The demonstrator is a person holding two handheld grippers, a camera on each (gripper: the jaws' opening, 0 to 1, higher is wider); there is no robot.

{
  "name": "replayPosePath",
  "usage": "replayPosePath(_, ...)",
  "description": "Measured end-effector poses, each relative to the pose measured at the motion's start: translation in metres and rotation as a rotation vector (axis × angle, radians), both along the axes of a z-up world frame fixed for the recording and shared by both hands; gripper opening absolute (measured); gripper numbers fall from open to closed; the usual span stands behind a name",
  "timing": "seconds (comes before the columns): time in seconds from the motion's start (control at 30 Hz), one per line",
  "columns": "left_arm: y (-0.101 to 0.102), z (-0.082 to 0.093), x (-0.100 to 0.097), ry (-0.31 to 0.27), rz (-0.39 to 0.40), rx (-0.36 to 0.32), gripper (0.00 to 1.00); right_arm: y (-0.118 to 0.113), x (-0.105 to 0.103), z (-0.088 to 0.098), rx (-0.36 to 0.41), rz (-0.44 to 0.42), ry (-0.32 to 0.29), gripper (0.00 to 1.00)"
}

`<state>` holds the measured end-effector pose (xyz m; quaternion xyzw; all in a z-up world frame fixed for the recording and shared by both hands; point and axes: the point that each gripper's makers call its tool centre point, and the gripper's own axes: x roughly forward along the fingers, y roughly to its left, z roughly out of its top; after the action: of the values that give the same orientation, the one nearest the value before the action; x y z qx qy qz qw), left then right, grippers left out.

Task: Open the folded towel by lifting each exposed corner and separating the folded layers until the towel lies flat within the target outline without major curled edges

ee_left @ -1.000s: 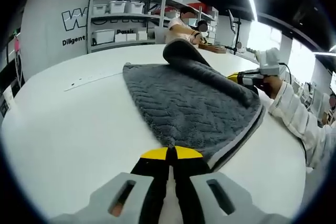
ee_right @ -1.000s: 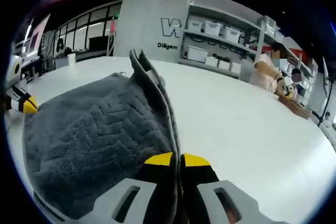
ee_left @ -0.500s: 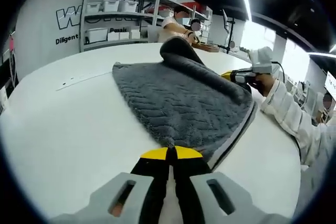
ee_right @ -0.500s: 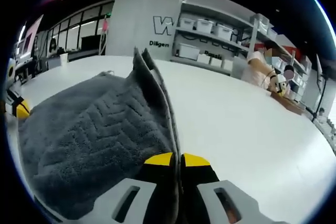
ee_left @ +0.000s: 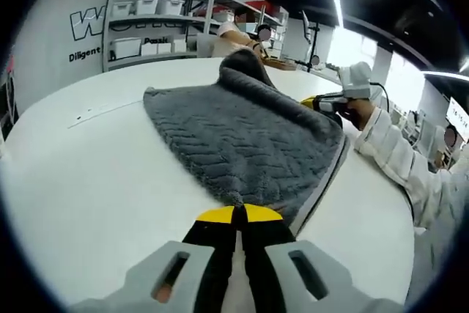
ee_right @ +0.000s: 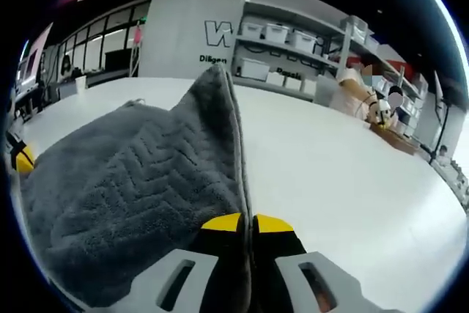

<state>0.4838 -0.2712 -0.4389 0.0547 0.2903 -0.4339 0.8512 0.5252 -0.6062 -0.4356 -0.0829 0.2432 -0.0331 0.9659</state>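
A grey towel (ee_left: 249, 137) with a chevron weave lies partly lifted over the white table (ee_left: 88, 174). In the left gripper view, my left gripper (ee_left: 239, 219) is shut on the towel's near corner. My right gripper (ee_left: 322, 102) comes in at the right, held by a hand, pinching the towel's far right edge. In the right gripper view, my right gripper (ee_right: 247, 221) is shut on the grey towel (ee_right: 132, 181), whose top layer rises in a peak. The left gripper (ee_right: 22, 159) shows as a yellow tip at the far left edge.
Shelving with white bins (ee_left: 154, 27) stands behind the table, beside a wall with lettering. People sit at the table's far side (ee_right: 377, 100). A thin strip (ee_left: 110, 110) lies on the table left of the towel. A sleeved arm (ee_left: 396, 159) reaches in from the right.
Both views have shifted as the hands moved. The towel's raised far fold has dropped lower and looks flatter. In the right gripper view, the peaked layers have closed together.
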Motion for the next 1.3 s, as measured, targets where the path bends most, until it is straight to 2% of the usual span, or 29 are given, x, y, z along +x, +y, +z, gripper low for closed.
replayPosePath(0.67,-0.008,0.000,-0.010,0.019,-0.052,-0.008,0.02,-0.011,-0.004,0.001,0.011,-0.038,0.002,0.00)
replayPosePath(1.03,-0.015,-0.001,-0.019,0.040,-0.104,-0.027,0.02,-0.024,-0.009,0.002,-0.012,-0.078,0.010,0.00)
replayPosePath(1.27,-0.020,-0.001,-0.026,0.050,-0.137,-0.037,0.02,-0.038,-0.015,0.005,-0.057,-0.122,0.015,0.00)
replayPosePath(1.3,-0.020,-0.001,-0.026,0.050,-0.142,-0.037,0.02,-0.037,-0.014,0.004,-0.037,-0.119,0.010,0.00)
